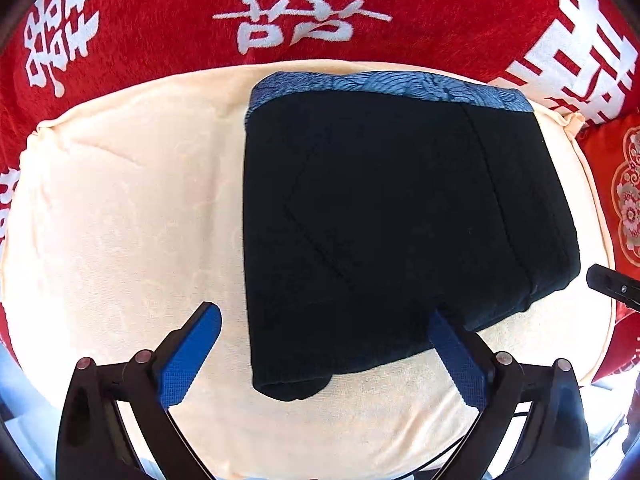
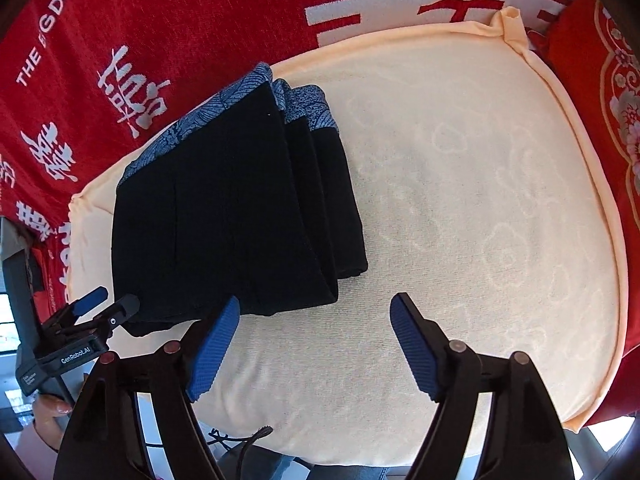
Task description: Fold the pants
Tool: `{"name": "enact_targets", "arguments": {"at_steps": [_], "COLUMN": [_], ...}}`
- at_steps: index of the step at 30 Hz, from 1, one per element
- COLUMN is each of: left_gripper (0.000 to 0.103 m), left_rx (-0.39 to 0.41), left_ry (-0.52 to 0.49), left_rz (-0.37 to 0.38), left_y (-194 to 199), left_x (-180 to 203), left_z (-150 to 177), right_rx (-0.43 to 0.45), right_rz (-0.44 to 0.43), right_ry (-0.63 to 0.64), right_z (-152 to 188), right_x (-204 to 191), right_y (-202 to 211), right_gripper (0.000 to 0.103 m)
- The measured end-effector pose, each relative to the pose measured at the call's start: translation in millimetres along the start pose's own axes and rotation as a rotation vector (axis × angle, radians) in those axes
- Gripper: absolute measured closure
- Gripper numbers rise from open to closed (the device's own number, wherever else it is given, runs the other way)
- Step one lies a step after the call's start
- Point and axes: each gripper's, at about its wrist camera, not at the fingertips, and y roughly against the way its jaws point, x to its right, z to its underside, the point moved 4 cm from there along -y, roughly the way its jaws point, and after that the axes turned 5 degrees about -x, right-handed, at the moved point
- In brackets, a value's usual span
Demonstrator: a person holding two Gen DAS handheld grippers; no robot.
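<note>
The black pants (image 1: 380,216) lie folded into a compact stack on a cream cushion (image 1: 120,208), with a blue patterned waistband (image 1: 384,84) at the far edge. My left gripper (image 1: 324,320) is open and empty, its jaws on either side of the stack's near edge, just above it. In the right wrist view the folded pants (image 2: 240,208) lie at left with layered edges showing. My right gripper (image 2: 316,304) is open and empty over the bare cushion (image 2: 460,200), right of the stack. The left gripper (image 2: 104,306) shows there at the stack's near left corner.
A red cover with white characters (image 1: 168,12) rises behind the cushion. A red embroidered pillow (image 2: 600,80) sits at the right. The right gripper's tip (image 1: 612,284) pokes in at the right edge of the left wrist view. A hand (image 2: 44,412) holds the left gripper.
</note>
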Motion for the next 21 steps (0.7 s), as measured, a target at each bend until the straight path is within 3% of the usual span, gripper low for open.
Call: {"name": "enact_targets", "arguments": {"at_steps": [16,21], "left_gripper": [0.0,0.0], "left_rx": [-0.031,-0.027], "left_ry": [0.03,0.068], "left_rz": [0.003,0.035], "left_y": [-8,-10], "left_x": [-7,-17], "left_z": [-20,-30], "right_rx": [-0.034,-0.031], "right_rz": [-0.045,-0.048], "right_ry": [-0.032,0.015], "right_z": [-17,-23], "right_x": [14,20], "right_y": [-16,-14], "right_gripper": [0.02,0.019]}}
